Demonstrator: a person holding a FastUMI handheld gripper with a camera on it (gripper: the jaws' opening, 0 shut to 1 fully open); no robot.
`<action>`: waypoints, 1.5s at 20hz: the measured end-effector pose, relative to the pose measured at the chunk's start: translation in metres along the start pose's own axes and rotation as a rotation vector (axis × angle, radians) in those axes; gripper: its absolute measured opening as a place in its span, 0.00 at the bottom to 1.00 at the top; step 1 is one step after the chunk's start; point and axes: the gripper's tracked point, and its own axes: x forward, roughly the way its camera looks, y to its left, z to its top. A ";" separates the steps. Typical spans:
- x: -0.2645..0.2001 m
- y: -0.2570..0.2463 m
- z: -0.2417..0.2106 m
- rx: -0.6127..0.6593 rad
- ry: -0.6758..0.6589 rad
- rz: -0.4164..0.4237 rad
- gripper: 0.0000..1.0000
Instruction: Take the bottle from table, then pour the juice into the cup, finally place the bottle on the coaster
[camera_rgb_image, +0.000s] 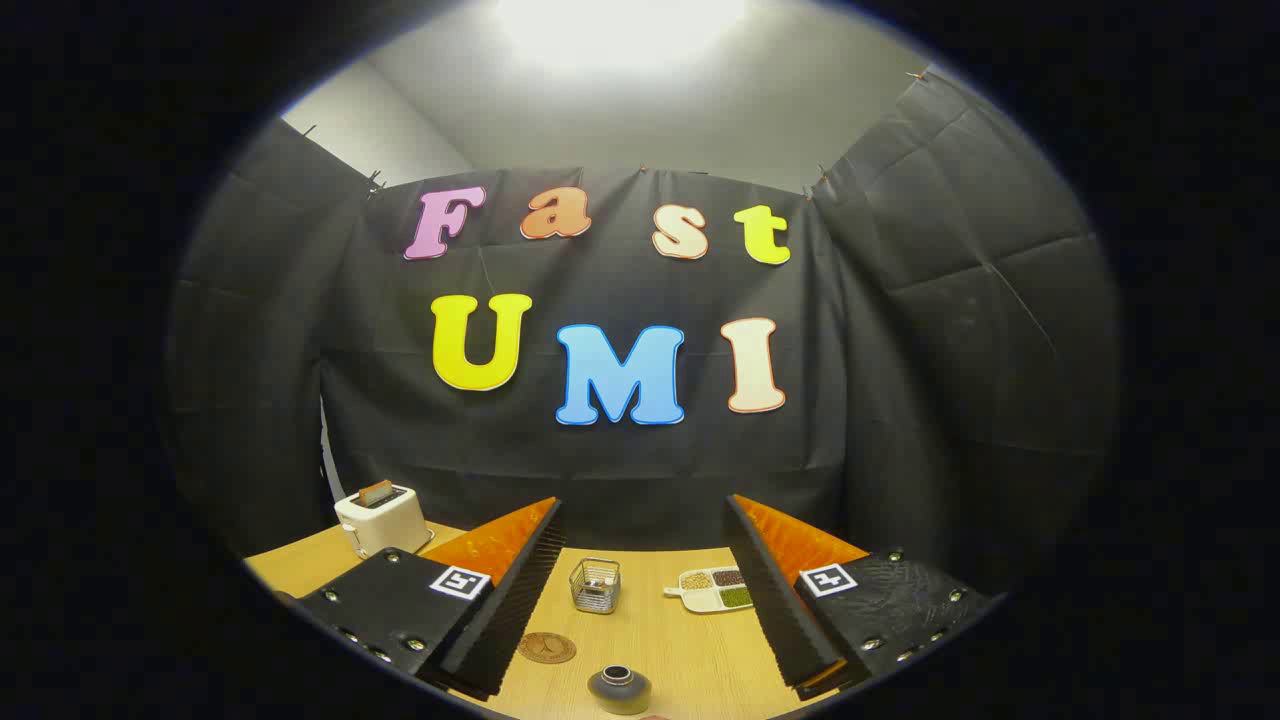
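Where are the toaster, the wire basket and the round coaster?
toaster (377, 518): gripper view, its front side.
wire basket (595, 587): gripper view, its front mesh wall.
round coaster (547, 648): gripper view, middle of its top.

Black creased cloth wall (900, 330) pinned up on three sides, pale plaster wall (380, 130) and ceiling above with one bright overhead light (620, 25), light wooden surface (660, 640) below.

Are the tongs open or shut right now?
Open: the tongs stand wide apart with the wire basket and coaster showing between them.
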 end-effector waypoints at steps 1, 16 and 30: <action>-0.001 0.001 -0.001 -0.003 0.003 0.003 0.97; -0.009 -0.005 -0.056 0.070 0.054 0.004 0.97; -0.014 0.023 -0.189 -0.015 0.085 0.064 0.98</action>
